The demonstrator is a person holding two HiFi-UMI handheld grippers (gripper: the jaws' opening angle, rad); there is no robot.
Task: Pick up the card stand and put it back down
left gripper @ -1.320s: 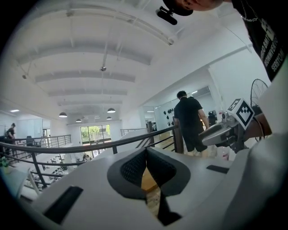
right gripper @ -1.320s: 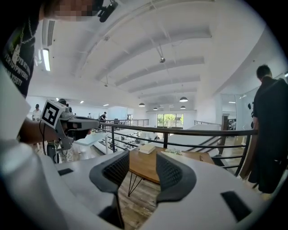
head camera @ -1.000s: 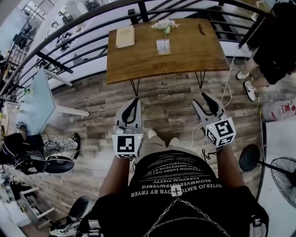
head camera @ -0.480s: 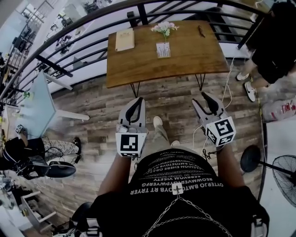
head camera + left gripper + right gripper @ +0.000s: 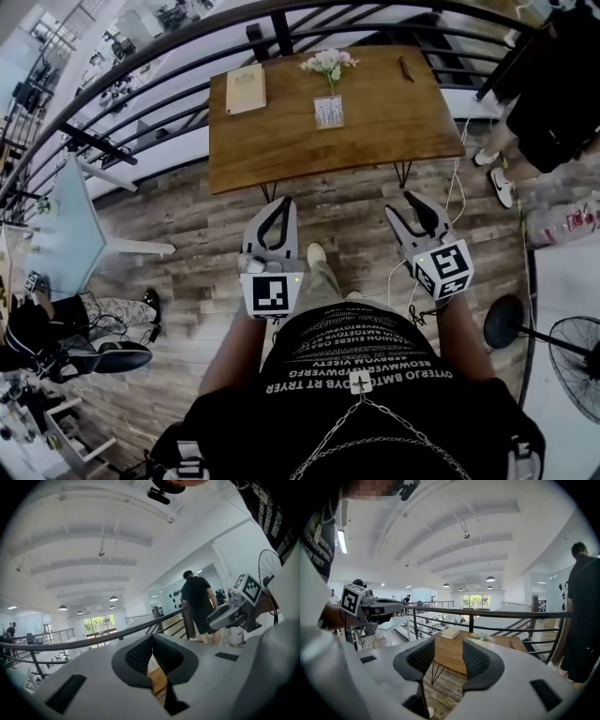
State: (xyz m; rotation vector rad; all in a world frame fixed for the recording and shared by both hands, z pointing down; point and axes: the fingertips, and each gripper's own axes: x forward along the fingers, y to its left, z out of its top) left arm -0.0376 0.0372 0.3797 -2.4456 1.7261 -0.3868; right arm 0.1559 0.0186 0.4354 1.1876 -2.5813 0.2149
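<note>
We find the left gripper (image 5: 278, 202) closed, its black ribbed pads meeting at the tips with nothing held between them. The right gripper (image 5: 400, 202) is open: its jaws stand well apart, and only the bench and the floor show through the gap.

Both grippers hang over the grey-brown plank floor (image 5: 347, 211), short of the brown wooden bench (image 5: 281, 141), and touch nothing.

The small white printed card stand (image 5: 328, 112) stands upright on the bench, ahead of both grippers and well apart from each. It is ahead and slightly right of the left gripper, and ahead and to the left of the right gripper. In the left gripper view a strip of it shows through the narrow slit below the closed tips.

A sprig of pale pink and white flowers (image 5: 329, 62) stands just beyond the card stand. A tan rectangular book (image 5: 246, 89) lies on the bench's far left corner, ahead and left of the left gripper. A small dark slender object (image 5: 405, 66), too small to identify, lies ahead of the right gripper.

A black metal railing (image 5: 169, 89) runs past the far side of the bench. A person in black clothing (image 5: 553, 94) stands to the right of the right gripper.
</note>
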